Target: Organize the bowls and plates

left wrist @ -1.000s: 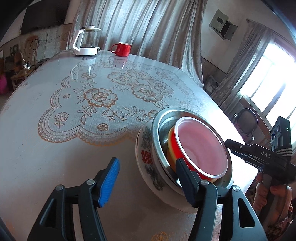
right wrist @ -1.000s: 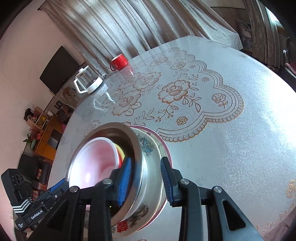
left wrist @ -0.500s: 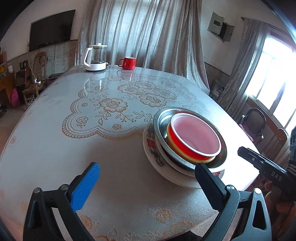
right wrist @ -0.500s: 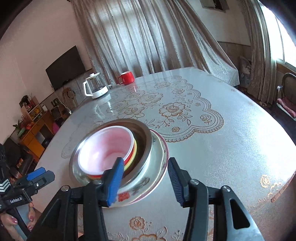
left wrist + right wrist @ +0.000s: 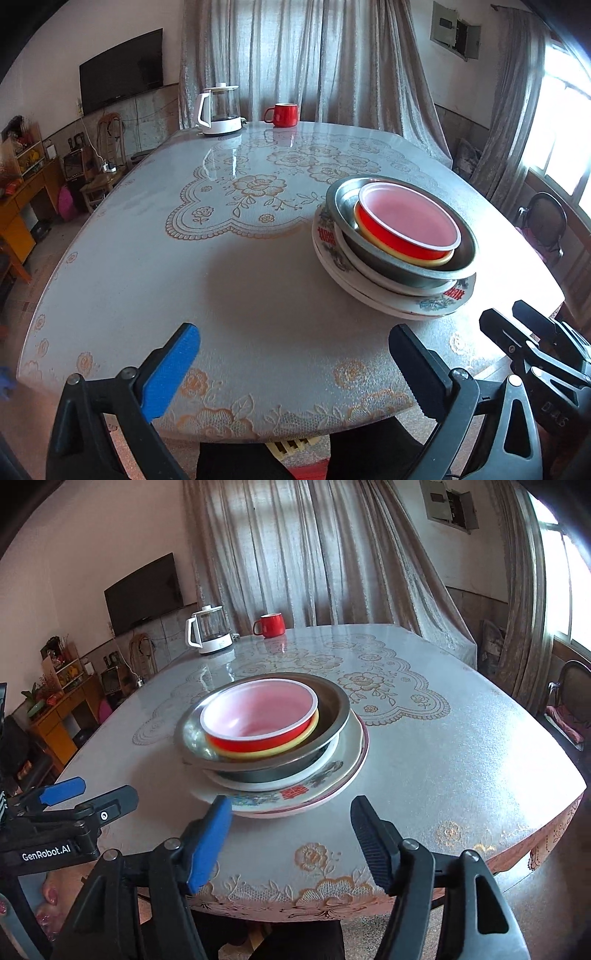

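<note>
Glossy counter is shown; nested stack is seated centre frame. Left claw is spread empty, right claw is opening empty. Sliding may be caused by nudged rims.

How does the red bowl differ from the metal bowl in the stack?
The red bowl is smaller and sits on top, inside the stack; the metal bowl is wider and lies lower, with a yellow bowl between them. The red bowl is red outside with a pale pink inside and a white rim; the metal bowl is bare grey and shiny. Both are round, upright, and nested over the flowered plates. Neither gripper touches them.
</note>
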